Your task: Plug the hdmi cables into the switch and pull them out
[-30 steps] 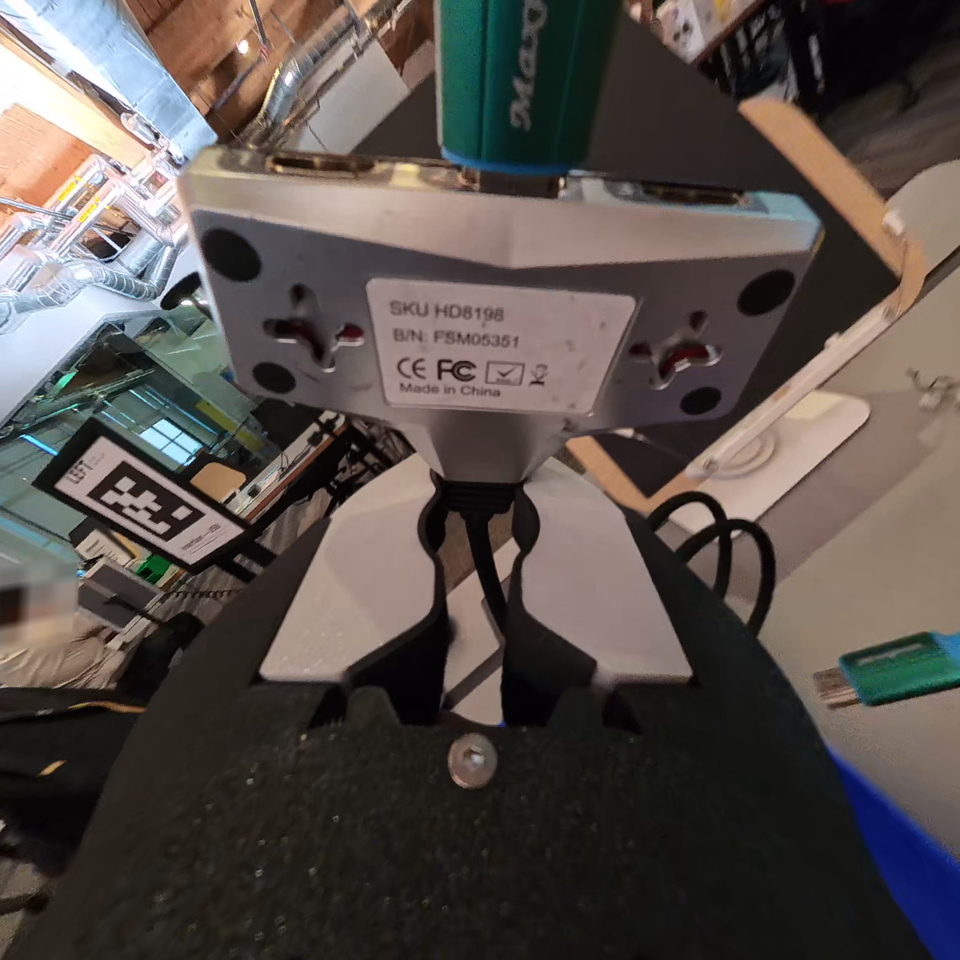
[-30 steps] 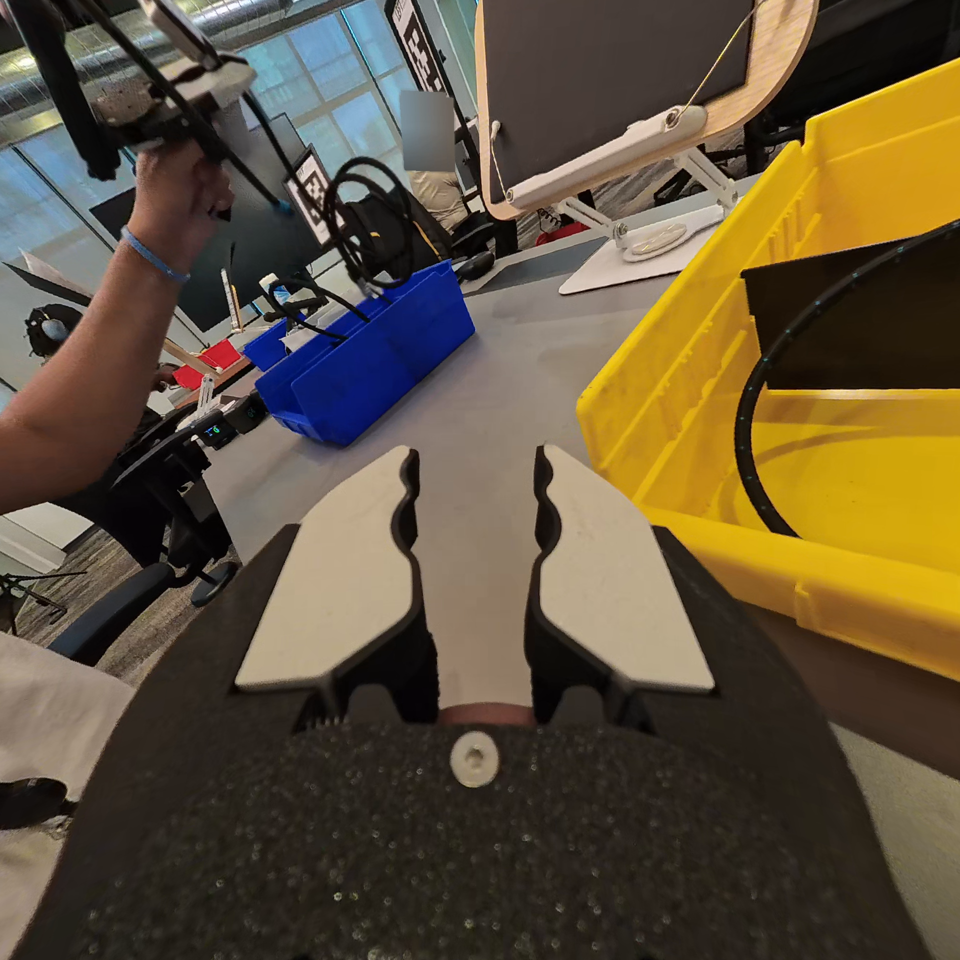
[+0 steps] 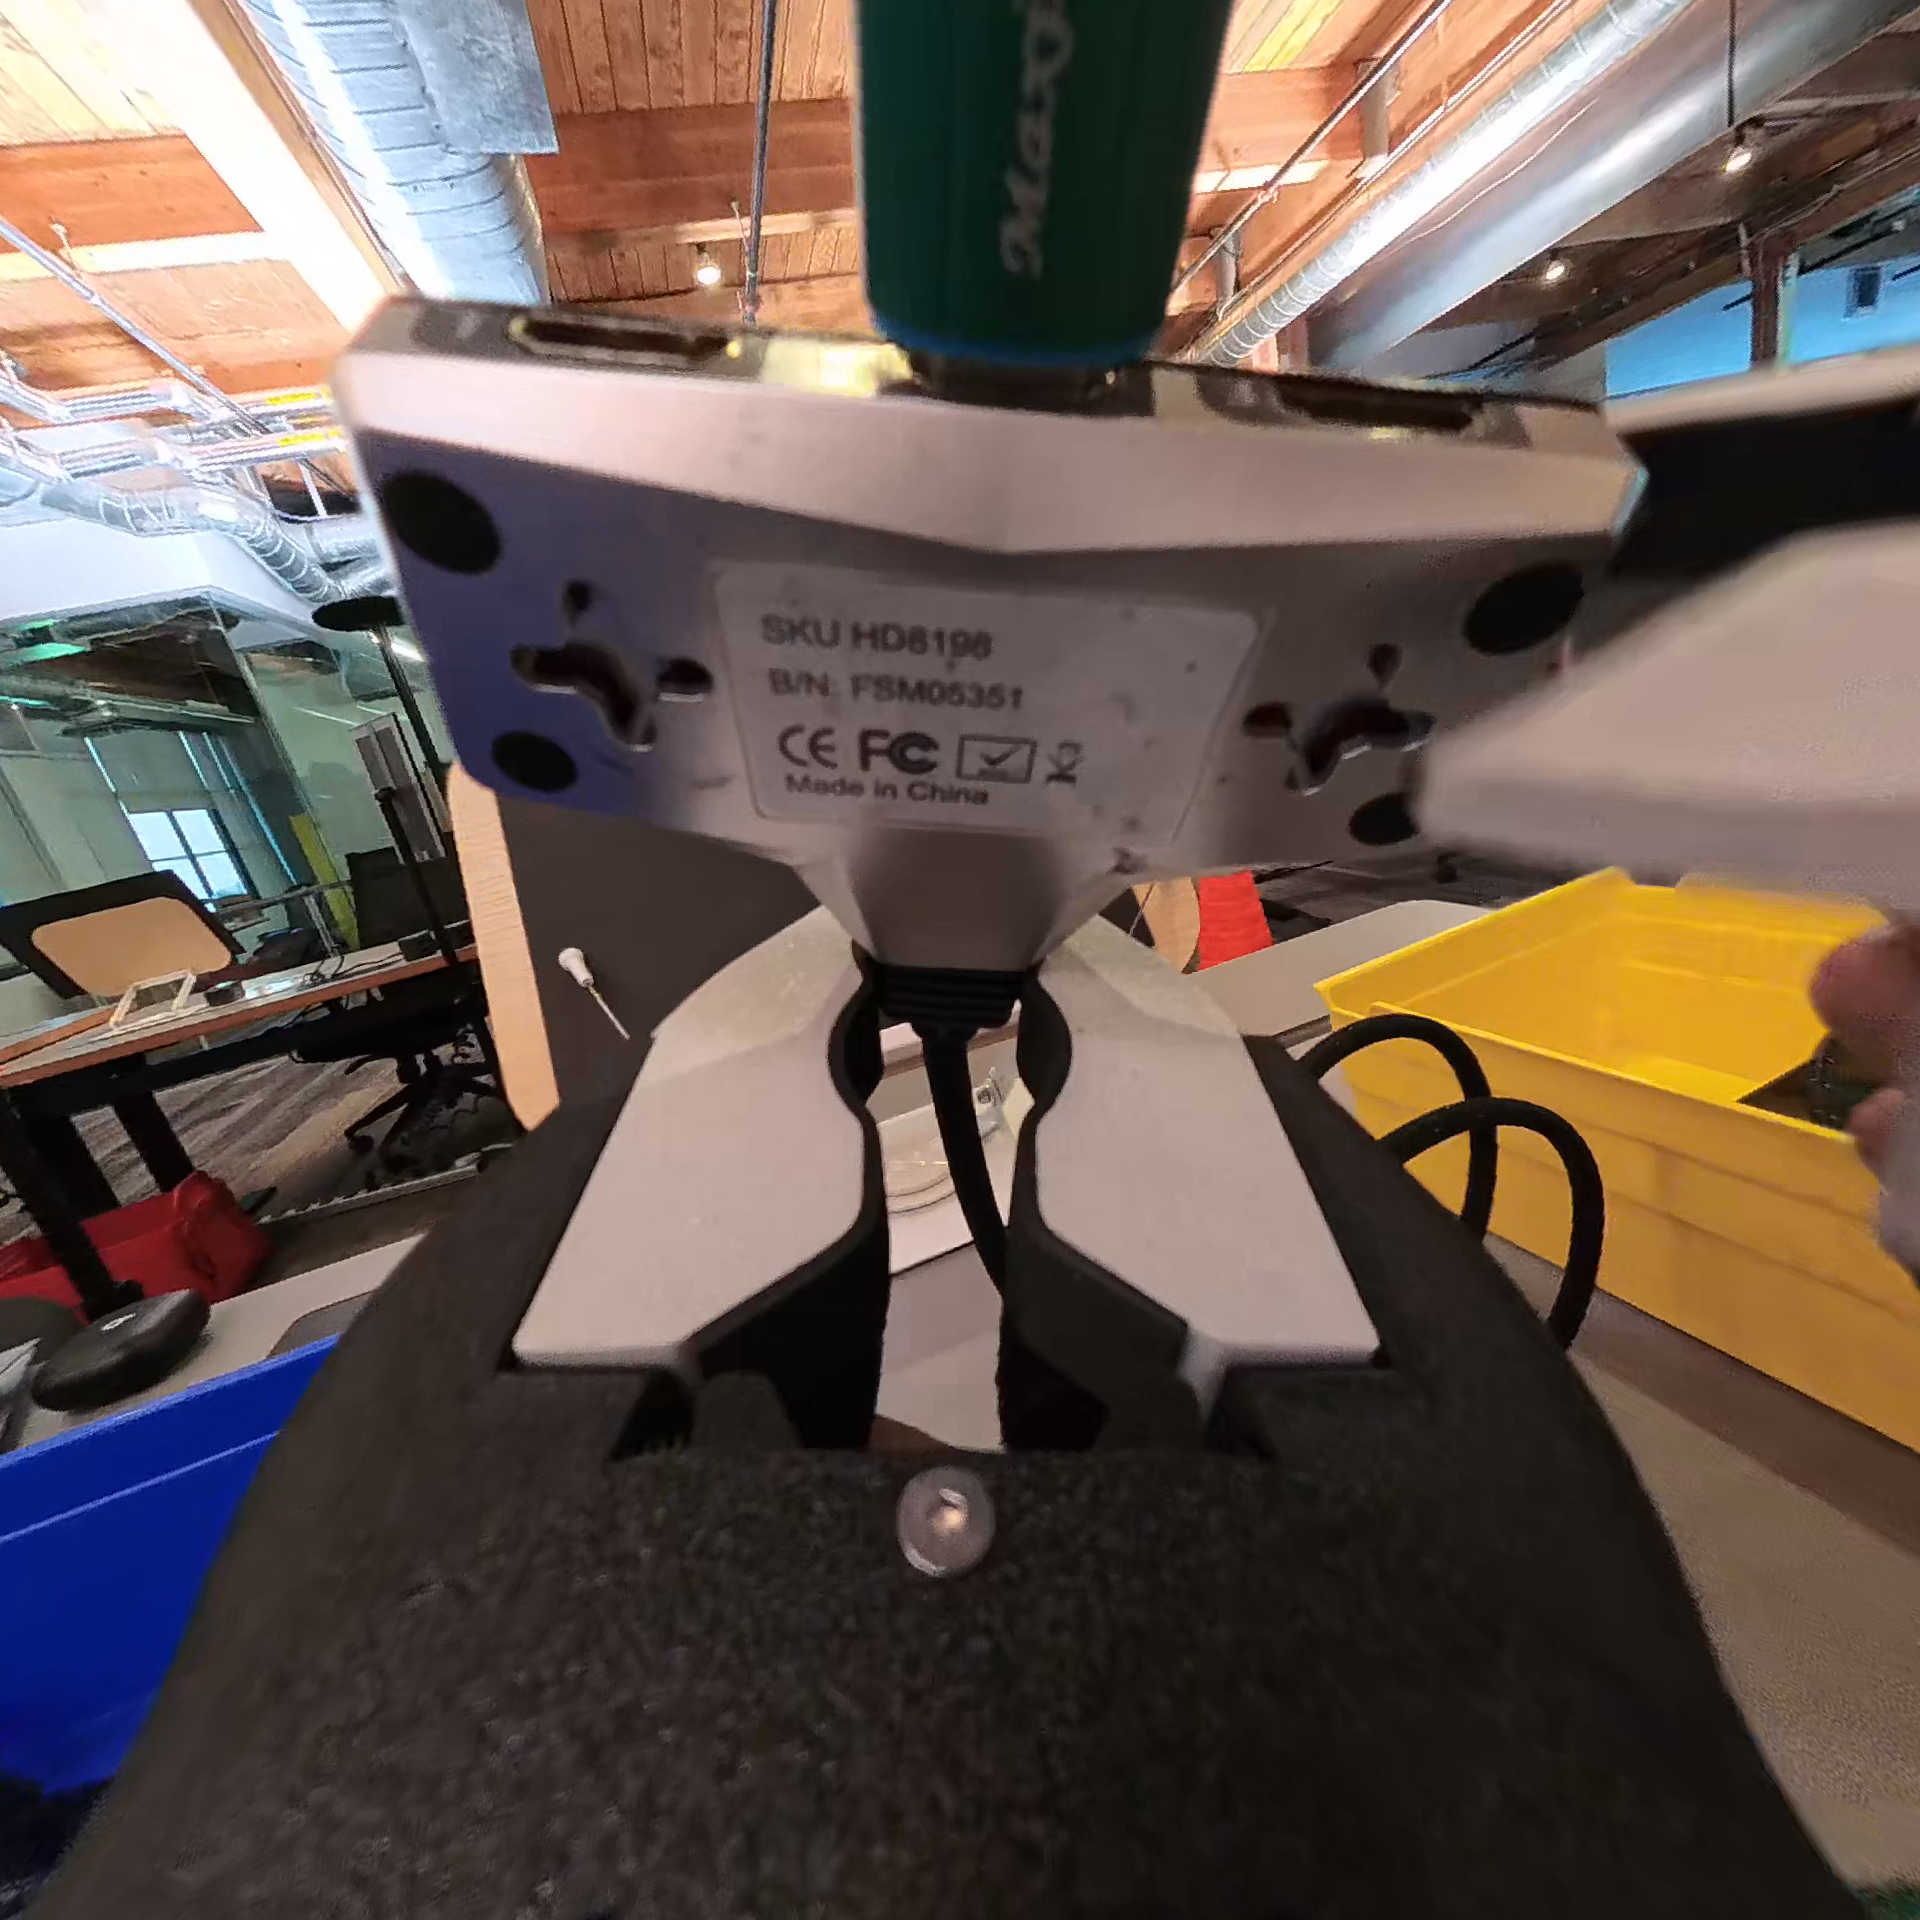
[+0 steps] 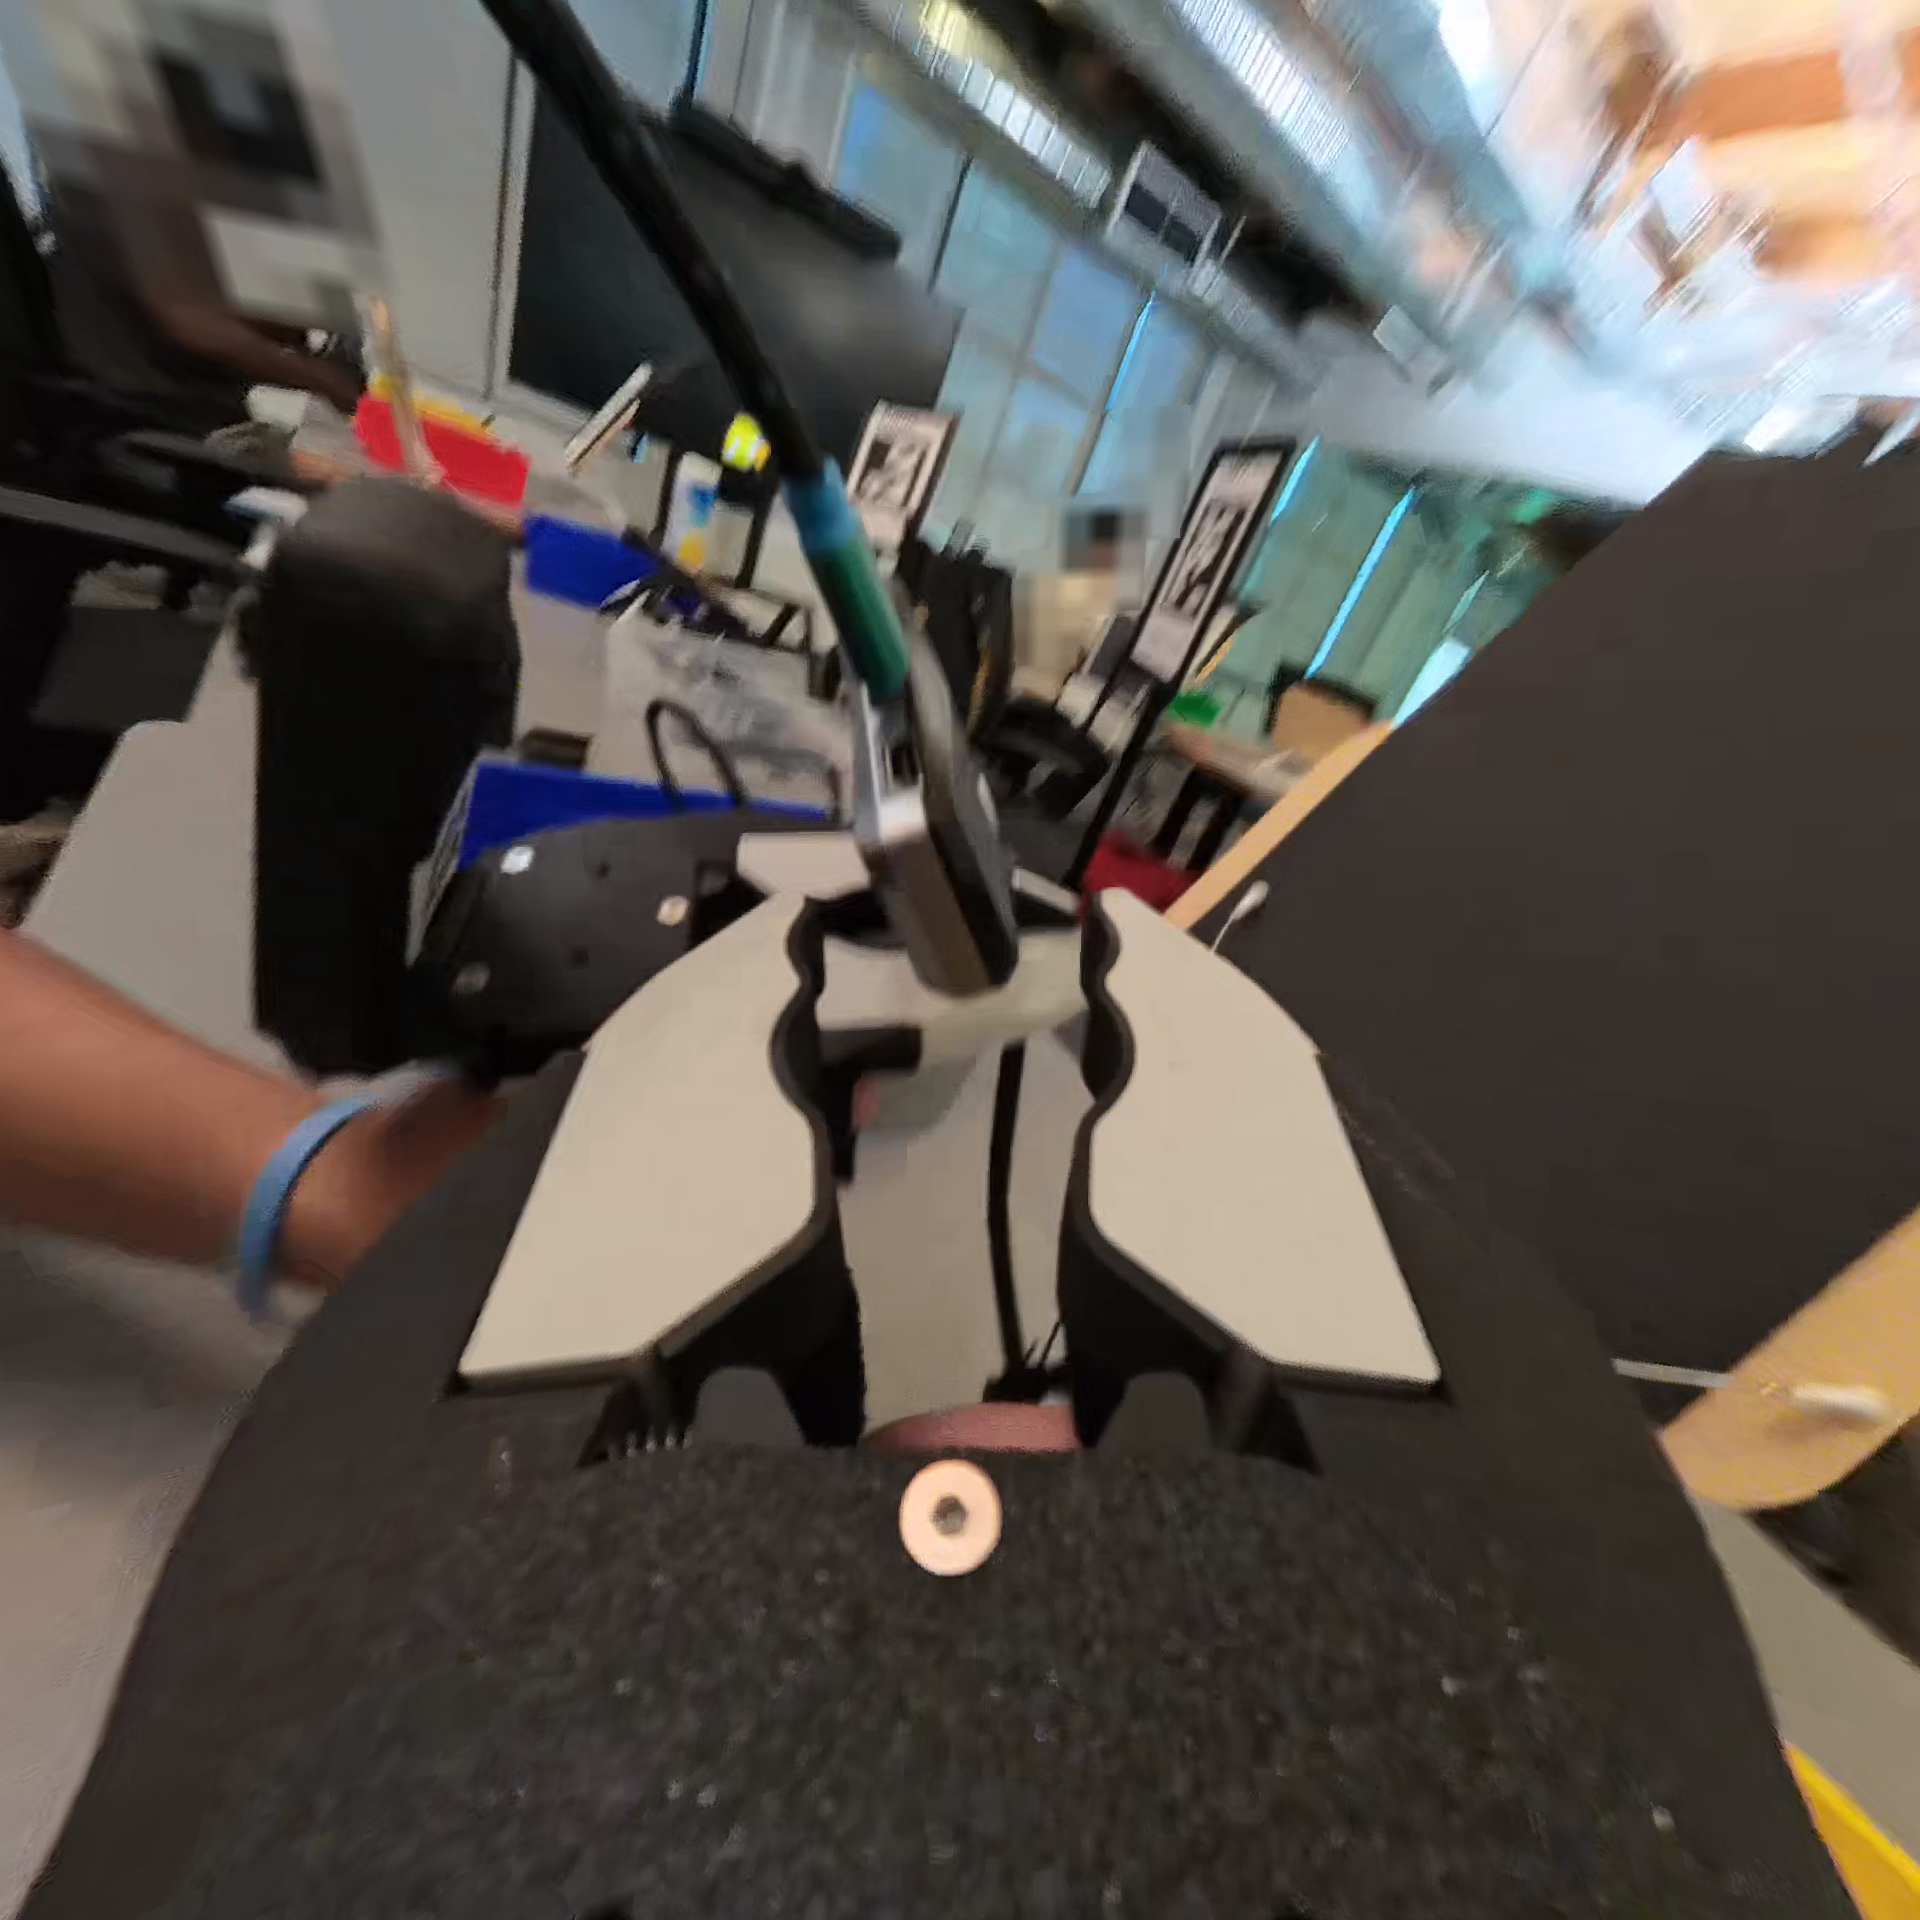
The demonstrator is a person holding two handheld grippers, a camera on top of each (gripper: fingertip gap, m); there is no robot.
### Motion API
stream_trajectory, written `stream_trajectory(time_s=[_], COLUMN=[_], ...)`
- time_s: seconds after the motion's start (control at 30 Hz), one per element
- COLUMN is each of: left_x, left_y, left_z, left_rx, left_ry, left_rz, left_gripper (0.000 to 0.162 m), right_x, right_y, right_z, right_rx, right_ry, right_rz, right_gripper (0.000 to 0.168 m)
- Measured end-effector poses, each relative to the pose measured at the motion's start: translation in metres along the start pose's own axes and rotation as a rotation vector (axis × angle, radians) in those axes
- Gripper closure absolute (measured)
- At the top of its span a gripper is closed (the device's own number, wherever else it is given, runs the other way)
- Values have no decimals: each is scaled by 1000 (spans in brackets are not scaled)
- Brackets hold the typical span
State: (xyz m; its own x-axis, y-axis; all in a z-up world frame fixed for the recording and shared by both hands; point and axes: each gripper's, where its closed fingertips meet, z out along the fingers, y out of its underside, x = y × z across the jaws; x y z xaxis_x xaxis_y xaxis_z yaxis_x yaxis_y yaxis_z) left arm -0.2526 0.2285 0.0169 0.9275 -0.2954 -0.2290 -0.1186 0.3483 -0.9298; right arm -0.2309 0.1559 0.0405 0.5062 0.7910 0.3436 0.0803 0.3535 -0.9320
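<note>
Left gripper (image 3: 945, 997): clamped on switch (image 3: 977, 582) tail.
Plug (image 3: 1029, 166): seated in middle port.
Right gripper (image 4: 951, 935): spread, empty, beside switch.

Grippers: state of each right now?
Left gripper: shut on the switch, with a green HDMI plug in it.
Right gripper: open, holding nothing, beside the switch.

Silver switch (image 3: 966, 540) held aloft, underside showing; green-plugged HDMI cable (image 3: 1029, 166) inserted.
</note>
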Motion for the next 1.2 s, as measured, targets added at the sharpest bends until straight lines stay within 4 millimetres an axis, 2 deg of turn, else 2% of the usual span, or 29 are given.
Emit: stream_trajectory(time_s=[0.07,0.1,0.2,0.33,0.47,0.57,0.63,0.7,0.77,0.87,0.93,1.1,1.2], left_x=[-1,-1,0,6,1,-2,-8,-20,-27,-34,-31,-13,-12], left_y=[0,1,1,-1,8,27,46,64,74,72,71,73,76], left_z=[-4,-6,-11,-17,-16,-14,-23,-48,-82,-120,-134,-141,-139], left_rx=[3,-1,5,13,-23,-125,-238,-352,-409,-433,-442,-469,-473], left_ry=[4,9,20,36,21,52,80,68,71,47,55,124,103], left_rz=[-20,-32,-32,-20,-87,-132,-144,-198,-292,-317,-328,-303,-281], left_gripper=[140,140,140,140,140,140,139,139,137,131,122,120,133], right_x=[-1,-8,-25,-30,-37,-36,-37,-35,-34,-48,-65,-96,-110], right_y=[-18,-22,-21,-19,-15,0,12,23,40,68,88,120,131], right_z=[3,6,22,37,49,62,69,79,87,93,92,81,74], right_rx=[103,121,64,10,-21,-76,-105,-114,-143,-164,-183,-191,-199], right_ry=[83,68,-38,-158,-206,-186,-214,-197,-176,-166,-169,-160,-191], right_rz=[-88,-137,-167,-178,-272,-357,-384,-411,-485,-535,-556,-576,-646], right_gripper=[131,138,139,135,143,146,146,147,146,146,146,147,147])
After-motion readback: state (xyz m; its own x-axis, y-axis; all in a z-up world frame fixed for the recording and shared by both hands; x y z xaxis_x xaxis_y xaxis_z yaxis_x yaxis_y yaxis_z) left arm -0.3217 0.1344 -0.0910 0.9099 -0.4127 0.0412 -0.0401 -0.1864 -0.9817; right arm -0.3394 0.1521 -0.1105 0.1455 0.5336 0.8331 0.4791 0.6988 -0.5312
